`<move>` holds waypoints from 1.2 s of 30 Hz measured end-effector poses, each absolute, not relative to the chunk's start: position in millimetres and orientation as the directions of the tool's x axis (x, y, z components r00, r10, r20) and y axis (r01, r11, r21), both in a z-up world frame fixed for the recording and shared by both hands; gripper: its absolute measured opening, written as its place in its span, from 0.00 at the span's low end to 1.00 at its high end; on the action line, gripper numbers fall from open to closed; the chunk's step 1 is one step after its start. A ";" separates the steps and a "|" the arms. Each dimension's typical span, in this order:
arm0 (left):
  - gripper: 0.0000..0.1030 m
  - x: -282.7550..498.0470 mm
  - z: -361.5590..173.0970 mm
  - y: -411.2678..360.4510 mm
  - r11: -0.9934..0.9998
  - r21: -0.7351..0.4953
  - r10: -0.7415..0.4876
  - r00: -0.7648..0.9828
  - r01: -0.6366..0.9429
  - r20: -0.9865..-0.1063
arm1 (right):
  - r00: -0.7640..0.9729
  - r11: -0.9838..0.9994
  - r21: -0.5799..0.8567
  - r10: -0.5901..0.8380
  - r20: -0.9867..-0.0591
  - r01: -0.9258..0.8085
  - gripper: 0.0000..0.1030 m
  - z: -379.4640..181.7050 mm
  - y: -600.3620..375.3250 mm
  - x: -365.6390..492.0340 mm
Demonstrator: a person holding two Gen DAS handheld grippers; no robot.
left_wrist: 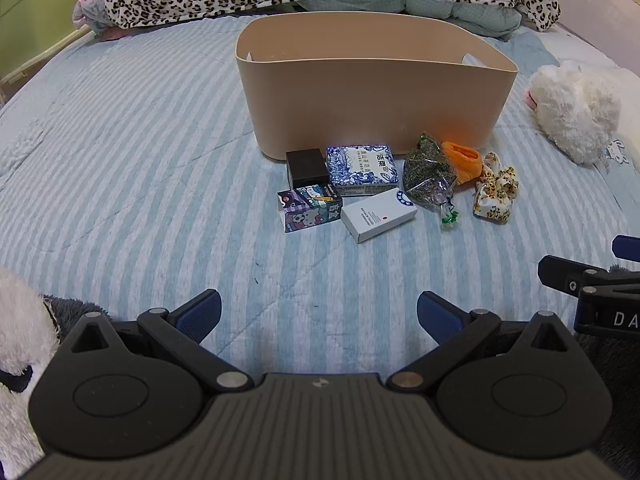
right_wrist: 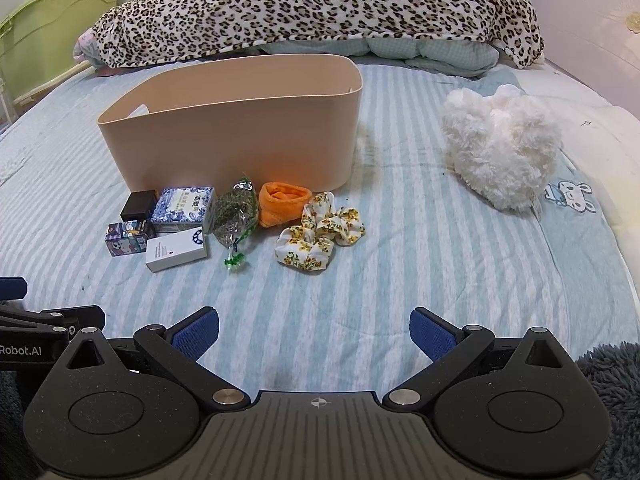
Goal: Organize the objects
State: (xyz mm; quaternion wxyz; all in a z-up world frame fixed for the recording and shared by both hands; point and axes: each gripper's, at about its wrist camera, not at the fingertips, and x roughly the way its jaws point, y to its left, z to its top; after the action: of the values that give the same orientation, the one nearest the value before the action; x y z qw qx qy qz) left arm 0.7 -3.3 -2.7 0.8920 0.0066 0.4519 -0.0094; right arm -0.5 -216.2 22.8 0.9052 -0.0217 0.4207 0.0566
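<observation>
Both tongs hang back over the striped bed [left_wrist: 120, 160], spread wide and holding nothing: the left tongs [left_wrist: 319, 314] face the boxes, the right tongs [right_wrist: 314, 330] sit nearer the soft items. Everything to sort lies in a tight cluster just in front of the tan bin [left_wrist: 372, 100], and as far as these views show, nothing is in it yet.

Here is the risk. The black box [left_wrist: 307, 166], the blue box [left_wrist: 362, 168], the cartoon box [left_wrist: 310, 210] and the white box [left_wrist: 378, 216] touch or nearly touch, so a finger coming down between them could shove a neighbour aside. The herb bag [right_wrist: 234, 212] looks crinkly and slack; a pinch on its edge may slip. The orange cloth [right_wrist: 282, 202] and the scrunchie [right_wrist: 320, 236] are soft and may sag or drop short of the bin wall. The mattress gives too, so pressing down could tip a box. And both tongs aiming at one small cluster could collide.
</observation>
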 end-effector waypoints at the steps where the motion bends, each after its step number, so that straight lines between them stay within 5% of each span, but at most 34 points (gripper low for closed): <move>1: 1.00 0.7 -2.6 -3.2 1.000 0.003 -0.011 0.591 0.023 -0.806 | 0.639 0.993 0.009 0.085 -0.764 -0.120 1.00 22.4 -216.2 -0.6; 36: 1.00 15.0 1.6 5.1 1.000 0.018 0.009 0.597 0.010 -0.802 | 0.620 0.996 0.008 0.060 -0.783 -0.086 1.00 24.6 -220.8 11.5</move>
State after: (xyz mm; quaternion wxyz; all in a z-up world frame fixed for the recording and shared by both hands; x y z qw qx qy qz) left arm 15.0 5.1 1.6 0.8937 0.0105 0.4486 -0.0003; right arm 11.5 -220.8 24.6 0.8998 -0.0151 0.4342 0.0408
